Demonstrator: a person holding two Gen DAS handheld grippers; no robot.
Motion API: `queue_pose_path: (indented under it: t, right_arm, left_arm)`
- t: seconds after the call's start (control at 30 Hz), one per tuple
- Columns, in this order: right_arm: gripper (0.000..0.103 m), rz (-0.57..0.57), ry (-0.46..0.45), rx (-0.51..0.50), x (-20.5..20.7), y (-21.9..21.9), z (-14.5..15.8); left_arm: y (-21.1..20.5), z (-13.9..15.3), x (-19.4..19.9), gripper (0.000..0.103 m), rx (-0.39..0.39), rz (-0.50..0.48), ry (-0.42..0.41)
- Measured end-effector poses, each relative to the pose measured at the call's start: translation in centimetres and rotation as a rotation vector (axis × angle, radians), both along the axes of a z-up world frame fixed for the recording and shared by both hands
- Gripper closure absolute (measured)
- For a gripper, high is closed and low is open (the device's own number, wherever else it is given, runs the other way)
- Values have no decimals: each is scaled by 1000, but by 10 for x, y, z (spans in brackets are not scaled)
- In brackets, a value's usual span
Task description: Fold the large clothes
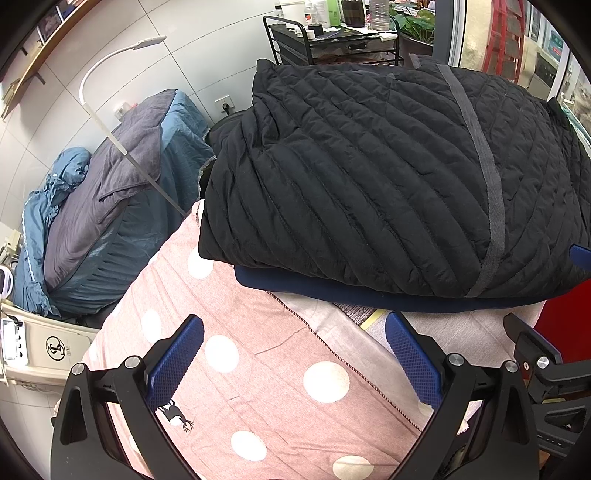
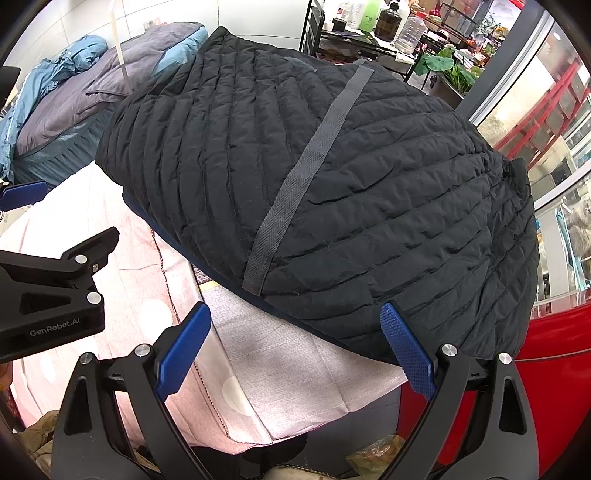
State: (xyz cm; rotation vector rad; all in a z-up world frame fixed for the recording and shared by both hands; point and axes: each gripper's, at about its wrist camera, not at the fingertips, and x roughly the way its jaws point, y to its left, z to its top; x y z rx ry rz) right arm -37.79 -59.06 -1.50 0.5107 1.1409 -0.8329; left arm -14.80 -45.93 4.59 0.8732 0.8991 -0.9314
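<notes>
A black quilted jacket (image 1: 388, 177) lies folded into a thick bundle, with a grey tape stripe (image 1: 487, 177) across it and dark blue lining showing under its near edge. It rests on a pink sheet with white dots (image 1: 258, 362). My left gripper (image 1: 295, 332) hovers open over the sheet, short of the jacket's near edge, holding nothing. In the right wrist view the same jacket (image 2: 351, 184) fills the middle. My right gripper (image 2: 297, 317) stands open at its near edge, the right finger (image 2: 406, 347) against the fabric, nothing clamped.
A bed with blue and grey bedding (image 1: 110, 206) and a white lamp arm (image 1: 110, 62) stand at the left. Behind the jacket is a black wire cart with bottles (image 1: 332, 33). A red surface (image 2: 554, 350) lies at the right, and the other gripper's body (image 2: 51, 295) at the left.
</notes>
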Motion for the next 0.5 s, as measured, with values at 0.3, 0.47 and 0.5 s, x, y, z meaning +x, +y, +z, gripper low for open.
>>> queue_pose_path:
  t: [0.3, 0.47, 0.5]
  right_arm:
    - [11, 3, 2, 1, 1, 0, -1]
    - [11, 3, 3, 1, 1, -1, -2]
    - [11, 3, 4, 1, 1, -1, -1]
  left_arm:
    - [0, 3, -1, 6, -21, -7, -9]
    - [-1, 7, 4, 6, -41, 11, -2]
    - [-2, 6, 4, 6, -28, 11, -7]
